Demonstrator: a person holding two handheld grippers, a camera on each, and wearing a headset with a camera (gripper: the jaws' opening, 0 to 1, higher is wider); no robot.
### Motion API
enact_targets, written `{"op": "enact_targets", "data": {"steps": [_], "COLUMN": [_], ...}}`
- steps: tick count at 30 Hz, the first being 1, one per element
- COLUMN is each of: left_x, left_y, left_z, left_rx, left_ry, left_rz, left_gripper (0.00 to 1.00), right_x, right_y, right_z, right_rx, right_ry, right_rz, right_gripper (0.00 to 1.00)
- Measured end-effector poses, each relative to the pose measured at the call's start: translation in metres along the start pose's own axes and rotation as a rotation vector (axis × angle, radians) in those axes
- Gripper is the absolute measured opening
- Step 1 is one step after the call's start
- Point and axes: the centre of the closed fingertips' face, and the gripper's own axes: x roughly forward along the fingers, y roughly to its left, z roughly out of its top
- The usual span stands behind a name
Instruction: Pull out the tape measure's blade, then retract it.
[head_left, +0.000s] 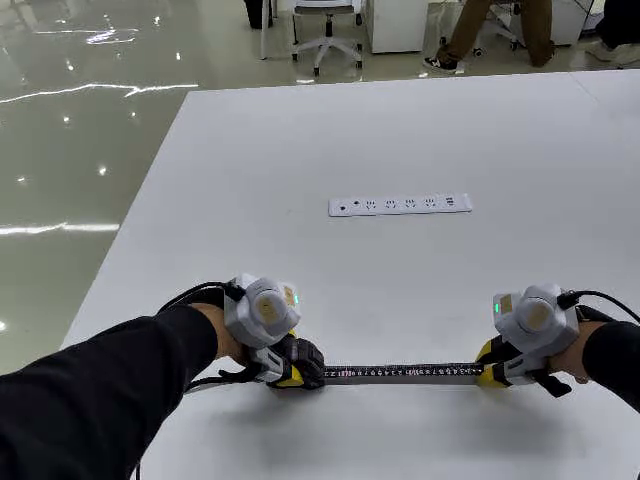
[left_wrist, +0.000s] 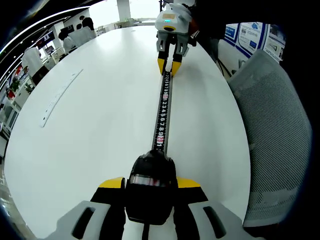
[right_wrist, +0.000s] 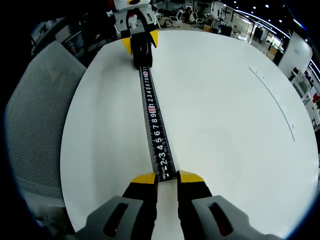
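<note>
A black tape measure case (left_wrist: 150, 187) sits between the yellow-tipped jaws of my left gripper (left_wrist: 150, 183), which is shut on it; in the head view the case (head_left: 300, 362) lies near the table's front edge. Its dark numbered blade (head_left: 400, 373) (left_wrist: 163, 112) (right_wrist: 154, 125) is drawn out flat over the white table toward my right gripper (right_wrist: 167, 177) (head_left: 489, 376), which is shut on the blade's end. From the right gripper view the case (right_wrist: 140, 46) and the left gripper show at the far end of the blade.
A white power strip (head_left: 400, 205) lies mid-table beyond the blade. The white table (head_left: 400, 140) stretches far ahead. A grey mesh chair (left_wrist: 272, 130) stands close by the table's near edge. Office chairs and people stand on the glossy floor past the far edge.
</note>
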Motion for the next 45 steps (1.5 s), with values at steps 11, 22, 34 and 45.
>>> {"op": "enact_targets", "data": {"steps": [11, 22, 34, 45], "left_x": [-0.013, -0.056, -0.106, -0.123], "left_y": [0.021, 0.036, 0.002, -0.042], "left_z": [0.001, -0.004, -0.049, -0.078], "left_rx": [-0.06, -0.456, -0.649, -0.643], "left_ry": [-0.122, -0.41, -0.499, -0.5], "left_rz": [0.168, 0.352, 0.431, 0.47], "left_gripper": [0.49, 1.0, 1.0, 1.0], "right_x": [-0.002, -0.037, -0.078, -0.129], "right_y": [-0.004, -0.015, 0.019, 0.062], "right_z": [0.001, 0.013, 0.001, -0.042], "right_rx": [0.094, 0.185, 0.291, 0.425], "right_ry": [-0.018, -0.156, -0.306, -0.379], "right_rz": [-0.087, -0.24, -0.371, -0.492], "right_gripper": [0.23, 0.56, 0.68, 0.87]}}
